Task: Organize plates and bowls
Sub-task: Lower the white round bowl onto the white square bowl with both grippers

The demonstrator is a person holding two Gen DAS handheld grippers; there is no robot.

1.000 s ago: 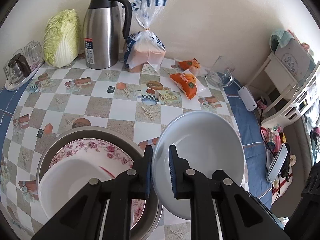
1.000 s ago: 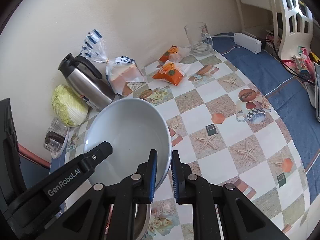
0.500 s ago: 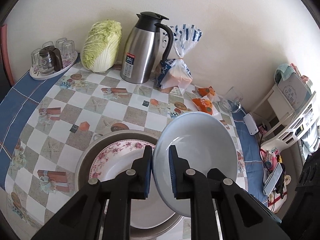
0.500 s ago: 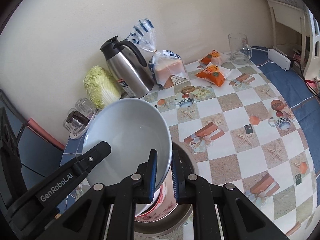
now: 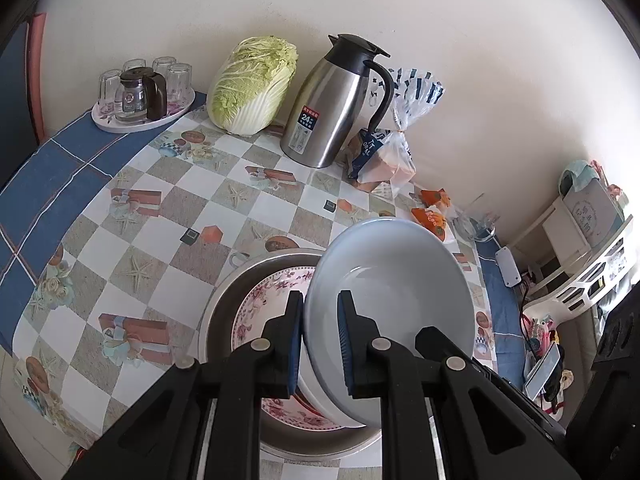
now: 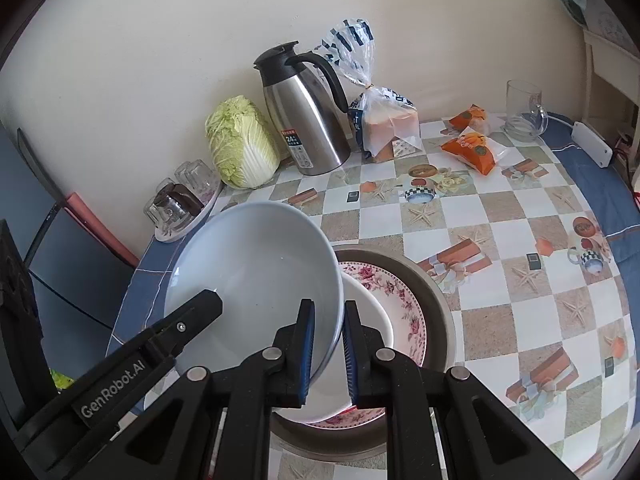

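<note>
Two tools (image 5: 319, 336) (image 6: 329, 344) gripping grey bowl (image 6: 256, 280), steel basin (image 6: 436, 300) beneath, thermos (image 6: 304, 120) behind

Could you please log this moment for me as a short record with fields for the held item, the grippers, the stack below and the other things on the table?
held item: pale blue bowl, tilted, lifted above the stack
left gripper: shut on the bowl's rim
right gripper: shut on the opposite rim
stack below: metal basin holding a floral plate with a white bowl on it
back of table: cabbage, steel jug, bagged bread, tray of glasses
also: orange snack packets, glass mug
</note>
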